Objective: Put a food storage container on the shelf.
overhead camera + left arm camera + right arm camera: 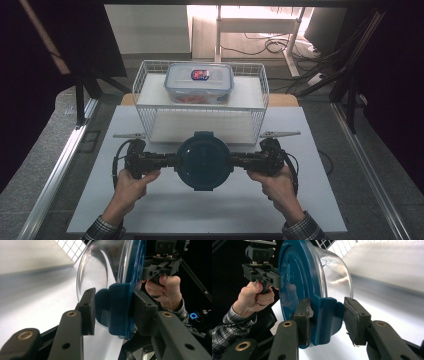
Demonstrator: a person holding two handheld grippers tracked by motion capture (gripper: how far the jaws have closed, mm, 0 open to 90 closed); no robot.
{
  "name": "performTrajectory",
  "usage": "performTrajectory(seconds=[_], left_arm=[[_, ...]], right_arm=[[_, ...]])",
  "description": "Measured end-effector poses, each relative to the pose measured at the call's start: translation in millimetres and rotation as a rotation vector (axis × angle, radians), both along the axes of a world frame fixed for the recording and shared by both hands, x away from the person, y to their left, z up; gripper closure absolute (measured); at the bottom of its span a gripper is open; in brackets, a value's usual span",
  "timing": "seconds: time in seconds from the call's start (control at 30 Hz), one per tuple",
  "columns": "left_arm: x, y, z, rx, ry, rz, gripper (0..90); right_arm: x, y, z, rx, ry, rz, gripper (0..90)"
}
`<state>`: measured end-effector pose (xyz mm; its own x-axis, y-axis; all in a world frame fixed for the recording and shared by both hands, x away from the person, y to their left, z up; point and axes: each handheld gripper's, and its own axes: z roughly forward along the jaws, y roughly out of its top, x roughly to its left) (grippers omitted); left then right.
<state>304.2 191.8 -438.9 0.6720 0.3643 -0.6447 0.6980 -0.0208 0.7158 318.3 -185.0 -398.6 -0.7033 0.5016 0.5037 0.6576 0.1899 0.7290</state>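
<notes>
High view shows the big white table across the middle of the frame. At the upper middle sits a white wire basket. On its top shelf rests a clear box with a lid, and something red is inside it. I cannot tell what.

Below the basket, right in the middle of the frame, is a round tub with a dark blue lid. I hold it from both sides. I cannot tell if it is lifted or sitting on the table.

Left gripper comes in from the left side. In the left gripper view its two black jaws are squeezed onto a blue lid tab with a pad on each side.

Right gripper comes in from the right. In the right gripper view its jaws are around the other blue tab. One pad presses on it. The other pad looks a tiny bit away, so that grip may be loose.

I think the tub is light, because its clear bowl looks empty. It looks hard and smooth, so it may slip. The tabs are good spots to hold, because they stick out. But tabs can flip open, so I should squeeze gently and keep both sides level.
</notes>
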Motion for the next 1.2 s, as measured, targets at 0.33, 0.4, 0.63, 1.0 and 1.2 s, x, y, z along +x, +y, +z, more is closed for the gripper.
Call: performTrajectory(seconds=[0.33,0.4,0.63,1.0,1.2], left_arm=[[15.7,4.0,22.6,-0.01,-0.021,0.001,58.1],[19.0,4.5,27.3,-0.011,-0.024,0.002,58.1],[33.4,7.6,39.8,-0.028,-0.028,0.003,58.0],[49.7,14.5,64.0,-0.052,-0.05,0.028,58.0],[60.7,20.0,78.1,-0.081,-0.054,0.044,57.9]], right_arm=[[15.5,3.8,24.2,0.013,-0.033,-0.005,58.3],[18.6,4.1,28.3,0.019,-0.039,-0.008,58.4],[30.2,6.1,43.4,0.033,-0.056,-0.02,58.4],[50.6,14.1,72.5,0.037,-0.094,-0.028,58.2],[62.0,20.2,90.9,0.044,-0.116,-0.031,58.3]])
